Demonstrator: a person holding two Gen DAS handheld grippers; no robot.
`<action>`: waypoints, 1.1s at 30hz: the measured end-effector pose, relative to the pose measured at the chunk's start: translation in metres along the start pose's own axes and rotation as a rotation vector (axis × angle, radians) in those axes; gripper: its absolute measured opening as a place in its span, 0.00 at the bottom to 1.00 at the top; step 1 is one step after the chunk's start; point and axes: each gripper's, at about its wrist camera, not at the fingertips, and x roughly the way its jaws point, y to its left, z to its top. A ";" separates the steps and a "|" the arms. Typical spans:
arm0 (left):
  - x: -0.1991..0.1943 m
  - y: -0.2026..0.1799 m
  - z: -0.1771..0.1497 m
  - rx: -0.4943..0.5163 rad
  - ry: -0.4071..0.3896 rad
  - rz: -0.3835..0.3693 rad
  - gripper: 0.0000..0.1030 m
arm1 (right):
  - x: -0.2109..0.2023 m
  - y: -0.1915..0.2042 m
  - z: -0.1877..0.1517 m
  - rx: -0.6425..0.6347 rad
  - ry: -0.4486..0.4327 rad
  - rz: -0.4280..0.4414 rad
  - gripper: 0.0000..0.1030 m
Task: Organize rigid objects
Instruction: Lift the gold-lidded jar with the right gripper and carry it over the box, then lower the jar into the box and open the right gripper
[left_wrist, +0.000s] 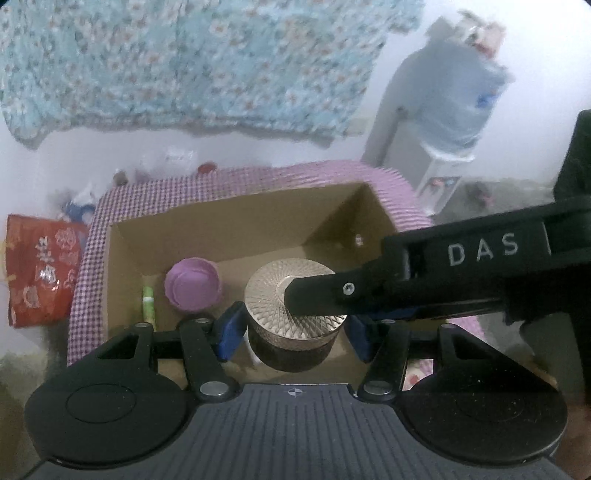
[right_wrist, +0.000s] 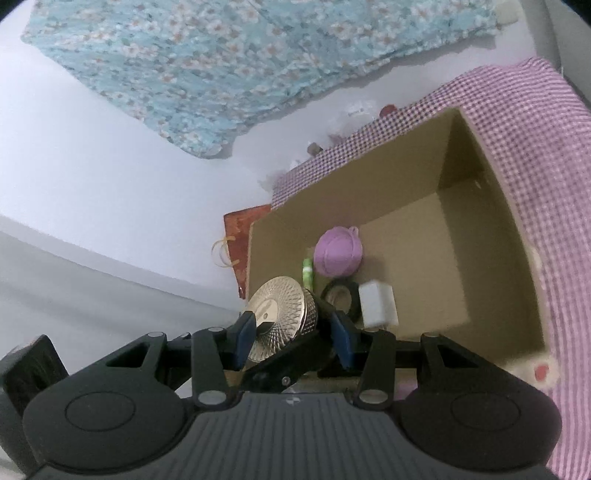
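A round jar (left_wrist: 273, 291) with a ridged metallic lid and a dark body hangs above the open cardboard box (left_wrist: 236, 206). My left gripper (left_wrist: 295, 336) is shut on its sides, a blue pad against each flank. One black finger (left_wrist: 325, 295) of the right gripper lies across the lid; its other finger is hidden underneath. In the right wrist view the jar (right_wrist: 284, 306) lies tilted between the pads of my right gripper (right_wrist: 293, 339), which is shut on it from lid to base. A finger (right_wrist: 280, 365) of the left gripper shows just below.
In the box (right_wrist: 491, 177) lie a purple lidded cup (right_wrist: 338, 251), a green tube (right_wrist: 307, 273), a black ring (right_wrist: 341, 295) and a white block (right_wrist: 376, 304). The box rests on a pink checked cloth (right_wrist: 535, 110). A red bag (left_wrist: 40, 269) sits left, a water dispenser (left_wrist: 454, 103) right.
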 end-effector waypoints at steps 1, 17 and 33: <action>0.009 0.003 0.007 -0.005 0.021 0.011 0.55 | 0.007 -0.002 0.007 0.004 0.012 -0.002 0.47; 0.123 0.033 0.059 -0.142 0.192 0.088 0.55 | 0.102 -0.056 0.092 0.040 0.118 -0.066 0.47; 0.148 0.044 0.056 -0.186 0.235 0.107 0.58 | 0.132 -0.079 0.089 0.076 0.135 -0.089 0.47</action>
